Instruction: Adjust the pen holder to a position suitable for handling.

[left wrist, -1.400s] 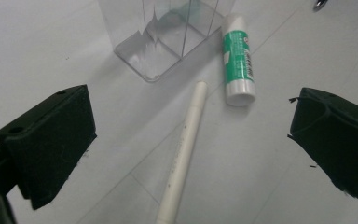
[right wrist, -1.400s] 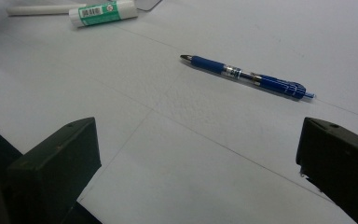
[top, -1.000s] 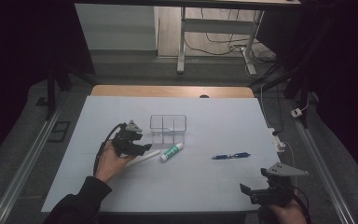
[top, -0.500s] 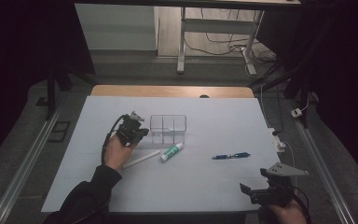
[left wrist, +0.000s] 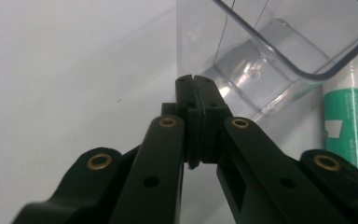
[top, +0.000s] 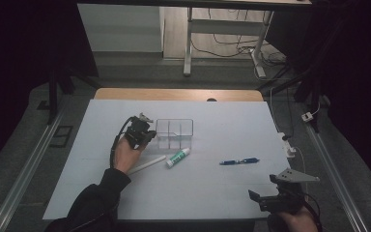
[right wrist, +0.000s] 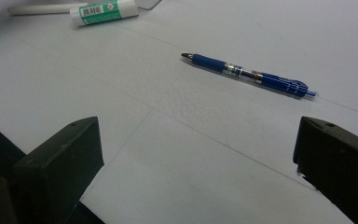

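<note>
Nearest, at about five o'clock on the bench (top: pixel 212 193), the right tongs (top: pixel 263 199) rest with jaws wide apart and nothing between them, just as a second ago. Ahead of them lies the blue pen (top: pixel 239 161). Toward ten o'clock lie the green-and-white tube (top: pixel 178 157) and a white stick (top: pixel 147 165). Beyond those, the left tongs (top: pixel 148 136) have moved away from the stick and up to the left wall of the clear plastic tray (top: pixel 175 133); their jaws, apart a second ago, are now pressed together on nothing, tips just beside the tray's corner.
</note>
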The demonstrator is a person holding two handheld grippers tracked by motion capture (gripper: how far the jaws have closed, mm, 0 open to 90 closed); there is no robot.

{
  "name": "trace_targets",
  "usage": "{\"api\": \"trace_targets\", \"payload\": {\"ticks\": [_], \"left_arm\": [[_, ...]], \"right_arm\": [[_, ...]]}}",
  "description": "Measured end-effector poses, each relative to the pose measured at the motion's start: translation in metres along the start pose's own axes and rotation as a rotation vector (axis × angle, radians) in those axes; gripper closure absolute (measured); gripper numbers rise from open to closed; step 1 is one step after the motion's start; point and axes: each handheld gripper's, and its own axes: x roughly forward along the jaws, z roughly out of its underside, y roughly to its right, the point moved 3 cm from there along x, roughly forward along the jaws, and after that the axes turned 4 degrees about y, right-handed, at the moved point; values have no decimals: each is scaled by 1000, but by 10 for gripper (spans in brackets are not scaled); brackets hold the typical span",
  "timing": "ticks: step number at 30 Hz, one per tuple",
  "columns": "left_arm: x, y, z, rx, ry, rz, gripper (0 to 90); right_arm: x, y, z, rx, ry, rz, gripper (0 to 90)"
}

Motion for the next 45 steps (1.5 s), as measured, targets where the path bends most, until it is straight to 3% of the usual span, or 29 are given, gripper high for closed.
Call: {"api": "trace_targets", "payload": {"ticks": [15,29,33,40,43,44,45], "left_arm": [[13,15,-12,20,5,33,886],[8,14,-15,26,14,40,861],[0,12,-15,48,17,39,805],[-29,12,-8,66,50,74,534],[-44,13,-6,49,69,110,461],[-48,14,-4,43,78,120,366],[-53,15,-3,44,83,127,343]], "right_arm": [[0,0,0,5,2,-4,9],[0,1,0,4,-2,-5,9],[0,1,0,4,1,-6,9],[0,0,0,9,-3,-4,9],[1,0,0,8,-1,-4,9],[1,0,0,6,-1,-2,9],[0,0,0,5,-1,-2,9]]}}
